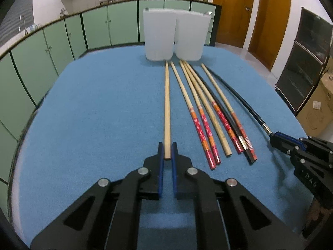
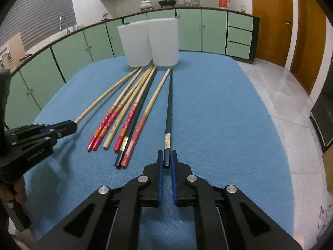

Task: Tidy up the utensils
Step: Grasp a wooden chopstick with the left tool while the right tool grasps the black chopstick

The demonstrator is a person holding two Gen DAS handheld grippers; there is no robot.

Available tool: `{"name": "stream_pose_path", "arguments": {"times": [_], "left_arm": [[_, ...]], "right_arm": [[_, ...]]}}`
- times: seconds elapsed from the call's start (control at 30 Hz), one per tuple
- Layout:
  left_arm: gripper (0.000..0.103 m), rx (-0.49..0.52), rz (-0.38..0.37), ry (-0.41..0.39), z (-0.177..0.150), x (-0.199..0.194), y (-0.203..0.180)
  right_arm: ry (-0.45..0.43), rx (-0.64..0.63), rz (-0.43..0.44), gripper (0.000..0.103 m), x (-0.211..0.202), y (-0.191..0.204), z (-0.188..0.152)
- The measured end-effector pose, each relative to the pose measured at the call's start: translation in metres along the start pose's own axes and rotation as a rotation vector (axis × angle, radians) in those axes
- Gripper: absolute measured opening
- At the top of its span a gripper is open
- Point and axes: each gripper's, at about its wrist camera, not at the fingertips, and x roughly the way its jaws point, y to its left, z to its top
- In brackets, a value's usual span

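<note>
My left gripper (image 1: 167, 149) is shut on the near end of a plain wooden chopstick (image 1: 167, 104) that lies on the blue cloth. My right gripper (image 2: 167, 156) is shut on the near end of a black chopstick (image 2: 169, 112) with a silver band. In the left wrist view the right gripper (image 1: 274, 139) holds that black chopstick (image 1: 239, 91) at the far right. In the right wrist view the left gripper (image 2: 69, 126) clamps the wooden chopstick (image 2: 108, 94). Between them lie several more chopsticks (image 1: 206, 112), most with red patterned handles. Two white containers (image 1: 159, 35) (image 1: 191, 36) stand beyond the tips.
The blue cloth (image 1: 93, 114) covers a table whose far edge lies just behind the containers. Green cabinets (image 1: 52, 48) run along the back wall, wooden doors (image 1: 233, 10) stand at right. A tiled floor (image 2: 281, 104) drops off to the right. A person's hand (image 2: 18, 191) grips the left tool.
</note>
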Motion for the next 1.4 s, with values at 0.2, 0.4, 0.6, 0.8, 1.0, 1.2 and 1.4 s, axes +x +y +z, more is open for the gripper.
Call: {"name": "stream_pose_path", "arguments": {"times": [0.2,0.4,0.6,0.8,1.0,1.2,1.4], "left_arm": [[0.006,0.012,0.036,-0.098,0.019,-0.037,0.004],[0.006,0.011,0.046,-0.193,0.044,-0.073,0.008],[0.006,0.001,0.038,-0.275,0.07,-0.096,0.012],[0.006,-0.008,0.006,-0.337,0.095,-0.111,0.014],[0.006,-0.021,-0.031,-0.382,0.12,-0.122,0.017],[0.006,-0.028,-0.065,-0.441,0.144,-0.135,0.022],[0.006,-0.015,-0.082,-0.524,0.18,-0.148,0.021]], "right_arm": [[-0.066,-0.008,-0.014,0.007,-0.026,-0.007,0.018],[-0.145,-0.027,-0.015,0.006,-0.055,-0.01,0.043],[-0.218,-0.042,0.002,0.006,-0.078,-0.014,0.069],[-0.275,-0.011,0.071,0.006,-0.093,-0.024,0.099],[-0.309,-0.017,0.137,0.006,-0.105,-0.033,0.136],[-0.336,-0.066,0.182,0.006,-0.12,-0.034,0.166],[-0.397,-0.124,0.196,0.006,-0.131,-0.027,0.21]]}}
